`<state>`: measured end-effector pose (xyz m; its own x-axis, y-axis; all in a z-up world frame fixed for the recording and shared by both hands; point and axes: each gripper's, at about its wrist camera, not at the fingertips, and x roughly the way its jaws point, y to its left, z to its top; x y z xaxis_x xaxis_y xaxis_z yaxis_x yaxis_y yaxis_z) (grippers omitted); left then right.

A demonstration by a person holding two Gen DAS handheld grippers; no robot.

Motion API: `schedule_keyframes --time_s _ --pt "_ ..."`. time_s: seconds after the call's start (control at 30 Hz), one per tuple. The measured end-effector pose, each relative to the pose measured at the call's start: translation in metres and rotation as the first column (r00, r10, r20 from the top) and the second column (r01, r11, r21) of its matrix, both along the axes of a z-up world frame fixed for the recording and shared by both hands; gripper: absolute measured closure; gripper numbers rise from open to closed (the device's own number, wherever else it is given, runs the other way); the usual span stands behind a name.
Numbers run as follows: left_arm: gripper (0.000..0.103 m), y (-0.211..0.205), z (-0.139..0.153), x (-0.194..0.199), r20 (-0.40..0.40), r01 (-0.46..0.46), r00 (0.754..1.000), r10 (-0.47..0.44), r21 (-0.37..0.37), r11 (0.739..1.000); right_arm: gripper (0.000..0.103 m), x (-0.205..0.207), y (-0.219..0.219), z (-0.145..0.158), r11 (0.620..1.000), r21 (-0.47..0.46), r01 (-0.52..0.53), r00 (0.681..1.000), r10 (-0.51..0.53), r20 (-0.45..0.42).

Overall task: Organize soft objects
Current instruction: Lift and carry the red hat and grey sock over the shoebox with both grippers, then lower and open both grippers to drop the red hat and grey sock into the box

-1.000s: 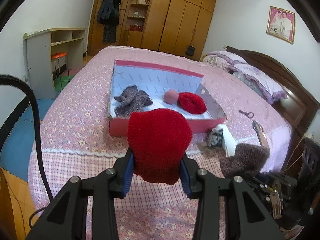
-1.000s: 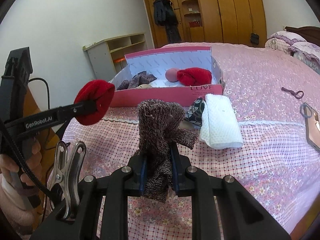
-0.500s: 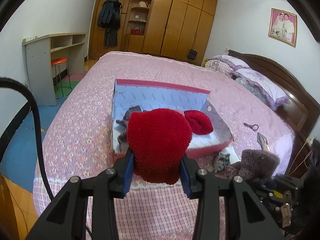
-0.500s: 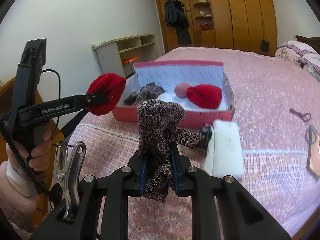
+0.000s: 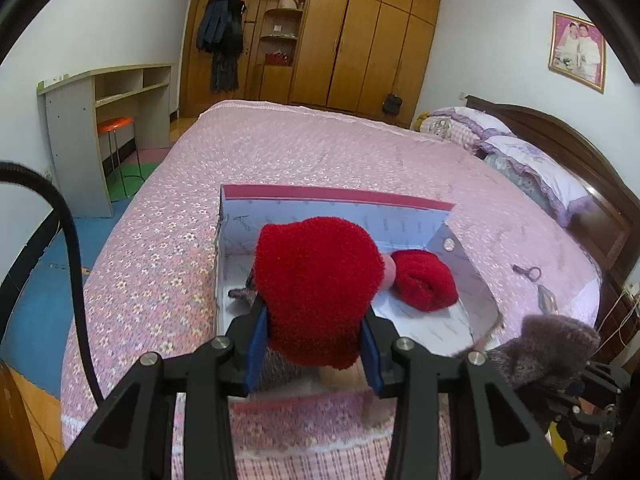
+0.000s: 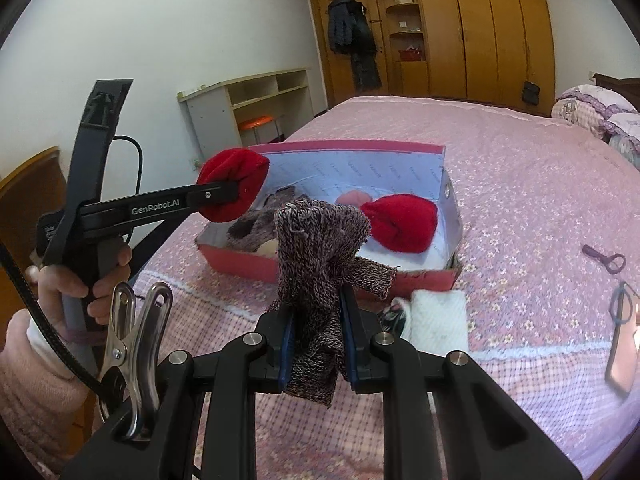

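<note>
Left tongs (image 5: 316,344) pinch a red fluffy sock (image 5: 316,292) at frame centre, over the pink box (image 5: 340,196); right tongs (image 6: 316,344) clamp a brown knit sock (image 6: 320,264). Carrying step; next, likely, release inside.

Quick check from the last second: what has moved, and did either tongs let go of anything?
Both tongs moved toward the pink box. The left tongs now hold the red fuzzy bundle over the box's near left part; the right tongs carried the brown knit sock closer too. Nothing was released: both grips are unchanged. The red bundle in the box and the white cloth stayed put.
</note>
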<state>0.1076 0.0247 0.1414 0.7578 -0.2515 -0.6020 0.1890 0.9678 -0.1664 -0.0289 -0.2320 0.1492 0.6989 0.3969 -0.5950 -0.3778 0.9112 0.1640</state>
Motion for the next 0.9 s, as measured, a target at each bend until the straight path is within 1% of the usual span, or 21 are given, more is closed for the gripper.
schedule_keyframes --time_s 0.17,0.33,0.53,0.77,0.83,0.9 --pt "0.061 -0.004 -0.007 0.022 -0.019 -0.003 1.0 0.003 0.02 1.0 0.082 0.013 -0.002 0.007 1.0 -0.018 0.013 1.0 -0.012 0.017" --pt "0.061 -0.009 -0.019 0.043 -0.052 -0.003 0.999 0.006 0.042 0.999 0.082 0.03 -0.006 0.012 0.999 -0.028 0.039 0.999 -0.038 0.03" --pt "0.061 -0.015 -0.03 0.06 -0.069 -0.011 0.998 0.015 0.063 0.998 0.082 0.057 -0.008 0.013 0.995 -0.076 0.067 0.997 -0.065 0.035" --pt "0.061 -0.013 -0.042 0.081 -0.1 -0.041 0.994 0.048 0.073 0.996 0.082 0.1 0.005 0.011 0.978 -0.2 0.066 0.997 -0.058 0.047" --pt "0.061 -0.012 -0.044 0.084 -0.105 -0.046 0.993 0.052 0.065 0.997 0.082 0.112 0.009 0.009 0.972 -0.225 0.063 0.997 -0.054 0.045" --pt "0.061 -0.009 -0.045 0.089 -0.11 -0.048 0.992 0.054 0.057 0.997 0.082 0.124 0.011 0.005 0.972 -0.231 0.055 0.998 -0.048 0.036"
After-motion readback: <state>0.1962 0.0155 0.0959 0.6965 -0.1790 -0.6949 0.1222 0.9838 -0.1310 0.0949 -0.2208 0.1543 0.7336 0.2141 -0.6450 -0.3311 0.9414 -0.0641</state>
